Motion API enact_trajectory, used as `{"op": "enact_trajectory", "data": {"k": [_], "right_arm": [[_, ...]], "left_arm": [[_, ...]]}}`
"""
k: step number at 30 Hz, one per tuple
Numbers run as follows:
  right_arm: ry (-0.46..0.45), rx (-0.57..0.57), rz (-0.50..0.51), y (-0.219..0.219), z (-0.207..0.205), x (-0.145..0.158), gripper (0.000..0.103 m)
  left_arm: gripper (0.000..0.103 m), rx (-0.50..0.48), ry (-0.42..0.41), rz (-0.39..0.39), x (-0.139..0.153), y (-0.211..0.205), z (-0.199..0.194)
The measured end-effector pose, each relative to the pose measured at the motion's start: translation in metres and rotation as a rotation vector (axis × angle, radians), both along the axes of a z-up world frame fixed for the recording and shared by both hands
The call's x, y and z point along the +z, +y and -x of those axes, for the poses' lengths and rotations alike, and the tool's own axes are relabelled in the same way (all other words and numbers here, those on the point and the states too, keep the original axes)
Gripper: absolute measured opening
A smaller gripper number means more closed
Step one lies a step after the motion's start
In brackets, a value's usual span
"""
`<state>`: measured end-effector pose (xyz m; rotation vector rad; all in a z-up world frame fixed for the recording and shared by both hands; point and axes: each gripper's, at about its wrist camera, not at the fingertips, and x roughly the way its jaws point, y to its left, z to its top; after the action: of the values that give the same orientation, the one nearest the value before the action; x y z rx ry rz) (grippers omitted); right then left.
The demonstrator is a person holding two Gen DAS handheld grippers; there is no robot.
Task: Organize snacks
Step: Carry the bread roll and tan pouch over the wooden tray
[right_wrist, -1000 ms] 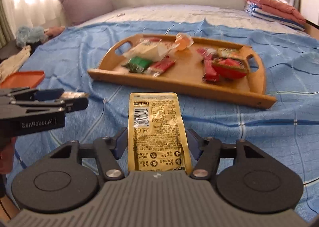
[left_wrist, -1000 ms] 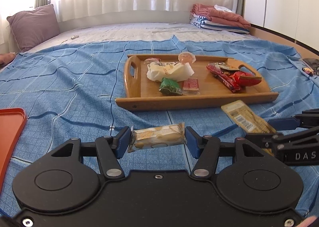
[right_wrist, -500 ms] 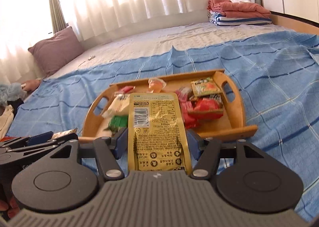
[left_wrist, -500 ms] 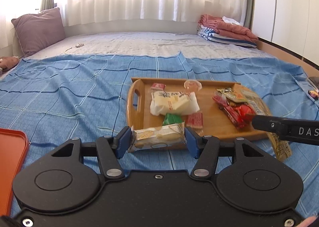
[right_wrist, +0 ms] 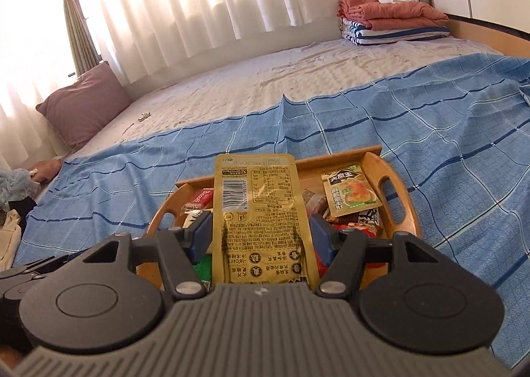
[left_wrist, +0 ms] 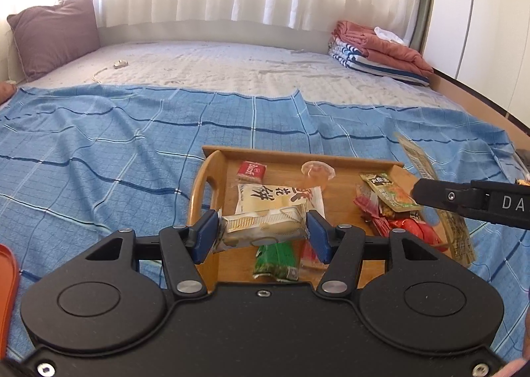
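My left gripper [left_wrist: 263, 231] is shut on a clear-wrapped biscuit pack [left_wrist: 263, 228], held above the near left part of the wooden tray [left_wrist: 202, 185]. My right gripper [right_wrist: 261, 238] is shut on a gold snack pouch [right_wrist: 260, 211], held over the tray [right_wrist: 374, 162]; it also shows at the right of the left wrist view [left_wrist: 477, 200], with the pouch [left_wrist: 457, 234] hanging from it. The tray holds several snacks: a white rice-cake bag [left_wrist: 271, 196], a green packet [left_wrist: 275, 258], a red Bascoff packet [left_wrist: 251, 171], a jelly cup [left_wrist: 316, 171] and red packets [left_wrist: 410, 228].
The tray lies on a blue checked blanket [left_wrist: 99, 152] over a bed. An orange tray edge [left_wrist: 6, 281] is at the near left. A mauve pillow [left_wrist: 53, 32] is far left, folded bedding [left_wrist: 381, 49] far right. Clothes [right_wrist: 13, 198] lie beside the bed's left.
Both grippers have risen and moved forward from above the blanket to over the wooden tray, each still holding its packet. The tray now lies right beneath the fingers.
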<state>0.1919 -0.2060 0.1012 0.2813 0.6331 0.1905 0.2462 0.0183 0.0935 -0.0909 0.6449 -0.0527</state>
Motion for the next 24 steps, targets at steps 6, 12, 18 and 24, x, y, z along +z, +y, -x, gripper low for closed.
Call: {"op": "enact_trajectory", "data": {"k": [6,12,18,24], "right_arm": [[0.051,-0.01,-0.049,0.009,-0.034,-0.013,0.065],[0.095,-0.015,-0.026,0.017,-0.057,-0.042,0.065],[0.121,-0.014,0.016,0.022,-0.066,-0.067,0.066],[0.127,-0.015,0.055,0.025,-0.072,-0.079,0.066]], "left_arm": [[0.056,-0.005,0.054,0.024,-0.013,-0.001,-0.038],[0.056,-0.004,0.088,0.008,-0.036,0.003,-0.059],[0.056,-0.021,0.104,-0.001,-0.055,0.003,-0.07],[0.056,-0.04,0.096,-0.017,-0.066,-0.004,-0.072]]}}
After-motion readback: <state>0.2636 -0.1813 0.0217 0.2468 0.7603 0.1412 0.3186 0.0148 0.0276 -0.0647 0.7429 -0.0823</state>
